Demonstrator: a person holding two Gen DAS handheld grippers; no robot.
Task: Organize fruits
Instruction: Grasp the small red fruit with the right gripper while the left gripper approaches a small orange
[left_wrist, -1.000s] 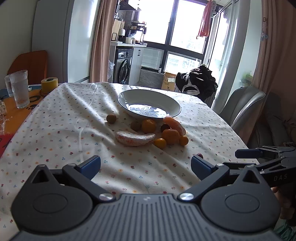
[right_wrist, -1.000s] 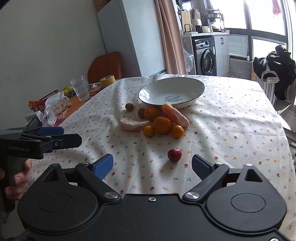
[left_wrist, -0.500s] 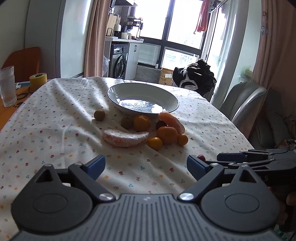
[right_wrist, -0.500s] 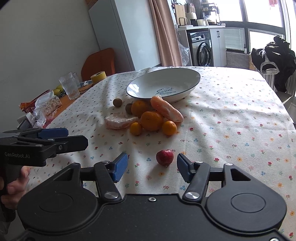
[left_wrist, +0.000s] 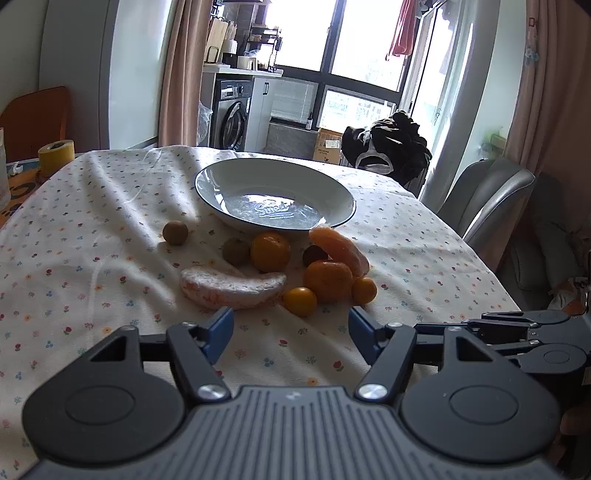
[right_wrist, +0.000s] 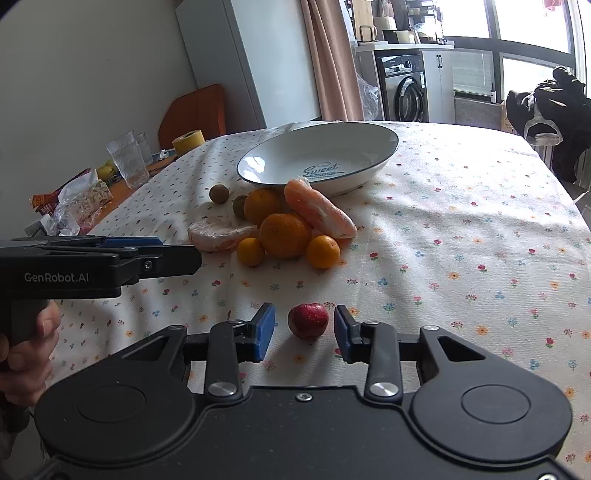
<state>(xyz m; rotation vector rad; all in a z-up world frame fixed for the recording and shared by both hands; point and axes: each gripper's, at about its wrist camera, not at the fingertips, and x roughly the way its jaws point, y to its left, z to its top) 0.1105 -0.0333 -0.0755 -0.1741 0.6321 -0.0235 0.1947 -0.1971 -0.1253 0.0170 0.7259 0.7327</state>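
Observation:
A white plate (left_wrist: 207, 177) marked "Sweet" stands on the flowered tablecloth. In front of it lie two oranges (left_wrist: 270, 251), two small kumquats (left_wrist: 300, 301), three small brown or dark fruits (left_wrist: 175, 232) and two wrapped orange segments (left_wrist: 232, 286). My left gripper (left_wrist: 291, 332) is open just short of the pile, in line with a kumquat. In the right wrist view a small red fruit (right_wrist: 308, 320) lies apart from the pile, between the blue pads (right_wrist: 265, 330) of my right gripper (right_wrist: 303, 332), which is open with a gap on each side. The plate (right_wrist: 384, 147) holds nothing.
A glass (right_wrist: 129, 158), a yellow tape roll (right_wrist: 188, 142) and snack packets (right_wrist: 81, 199) sit at the table's far left. A grey chair (left_wrist: 487, 195) and black clothing (left_wrist: 388, 147) stand past the right edge. A hand (right_wrist: 26, 350) holds the left gripper's handle.
Both grippers have moved forward toward the fruit. The right gripper's fingers have narrowed and now flank the red fruit. The left gripper's fingers have also drawn closer together.

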